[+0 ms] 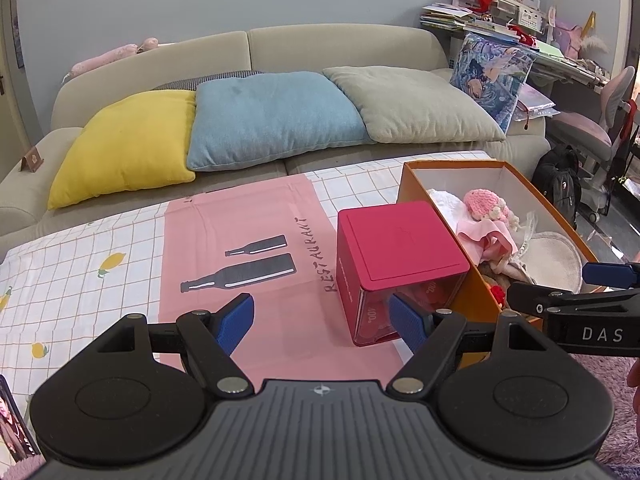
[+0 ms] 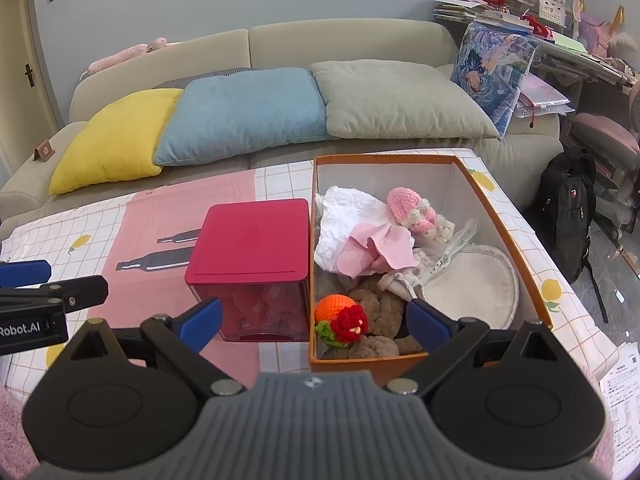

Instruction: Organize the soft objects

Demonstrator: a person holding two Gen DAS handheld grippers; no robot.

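An orange box (image 2: 504, 220) stands on the table and holds soft things: a white cloth (image 2: 348, 216), a pink cloth (image 2: 376, 248), a pink crochet toy (image 2: 412, 208), an orange crochet fruit (image 2: 334, 308), a red crochet flower (image 2: 354, 320), brown plush (image 2: 380, 308) and a round cream pad (image 2: 472, 284). The box also shows in the left wrist view (image 1: 472, 304). My right gripper (image 2: 316, 320) is open, above the box's near end. My left gripper (image 1: 322, 320) is open and empty, over the pink mat (image 1: 248, 216).
A red lidded box (image 2: 252, 240) with a clear front stands left of the orange box; it also shows in the left wrist view (image 1: 396, 240). A sofa with yellow (image 1: 128, 144), blue and grey cushions lies behind the table. A black backpack (image 2: 568, 208) stands right.
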